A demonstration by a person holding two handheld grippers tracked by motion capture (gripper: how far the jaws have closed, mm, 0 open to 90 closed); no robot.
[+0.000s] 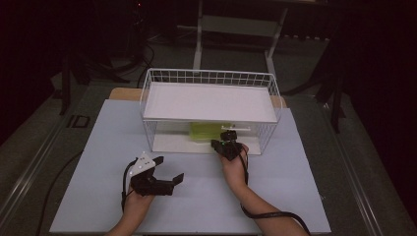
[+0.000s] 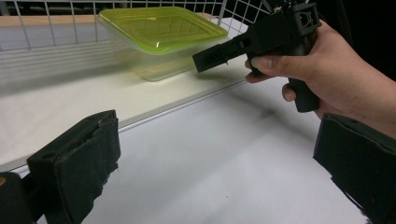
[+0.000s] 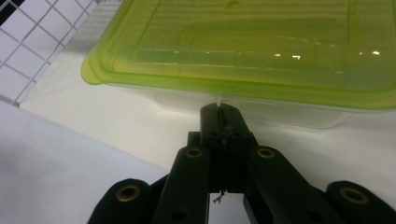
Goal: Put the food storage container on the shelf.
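I see my right claw at the front opening of the white wire basket, its 2 jaws pressed together with nothing between them, tips just at the clear wall of the container under its green lid. The container sits on the basket's lower white shelf, beneath the upper shelf. My left claw rests low over the white counter, well short of the basket, jaws wide apart and holding nothing. The right hand grips its handle.
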